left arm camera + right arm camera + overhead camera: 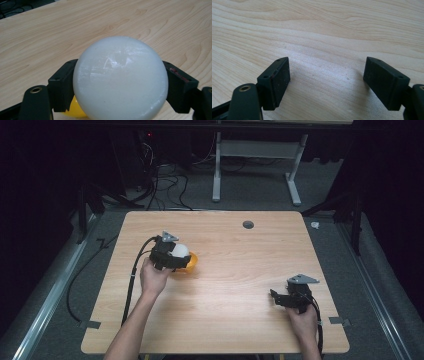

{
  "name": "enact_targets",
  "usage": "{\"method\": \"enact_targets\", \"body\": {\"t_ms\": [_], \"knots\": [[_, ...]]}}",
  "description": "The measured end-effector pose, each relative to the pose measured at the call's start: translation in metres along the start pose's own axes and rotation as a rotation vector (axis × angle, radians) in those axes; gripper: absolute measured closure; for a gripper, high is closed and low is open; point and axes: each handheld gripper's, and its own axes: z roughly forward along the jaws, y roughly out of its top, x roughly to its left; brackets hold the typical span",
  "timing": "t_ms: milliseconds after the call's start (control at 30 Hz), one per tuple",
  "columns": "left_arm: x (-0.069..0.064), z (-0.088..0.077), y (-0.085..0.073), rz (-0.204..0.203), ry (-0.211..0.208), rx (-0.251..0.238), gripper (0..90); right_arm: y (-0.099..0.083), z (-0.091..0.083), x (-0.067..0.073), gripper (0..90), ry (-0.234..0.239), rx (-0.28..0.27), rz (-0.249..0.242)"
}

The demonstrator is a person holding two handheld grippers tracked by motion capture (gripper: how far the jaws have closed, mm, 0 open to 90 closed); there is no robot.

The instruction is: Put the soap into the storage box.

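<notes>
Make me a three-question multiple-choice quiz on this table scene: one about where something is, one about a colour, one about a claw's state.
1. Where on the wooden table is the right claw?
A. near the front right corner
B. at the far left edge
C. beside the round grey cap

2. What colour is the object under the white ball?
A. blue
B. yellow
C. red

3. What state is the left claw in?
A. open over bare wood
B. shut on the white ball
C. lying unheld on the table

Answers:
1. A, the high view puts it low on the right, apart from the ball.
2. B, a yellow object peeks out below the ball in the left gripper view.
3. B, both jaws press the ball's sides.
</notes>
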Motion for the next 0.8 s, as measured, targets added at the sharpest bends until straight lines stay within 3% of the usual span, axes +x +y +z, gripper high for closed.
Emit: {"method": "enact_targets", "body": {"t_ms": [400,800], "knots": [[0.007,0.030,-0.001,-0.027,0.038,0.060,23.2,0.000,0.000,0.000,22.3,0.002,-0.001,0.001],[0.010,0.042,-0.007,-0.044,0.060,0.091,23.1,0.000,0.000,0.000,22.3,0.002,-0.001,0.001]]}}
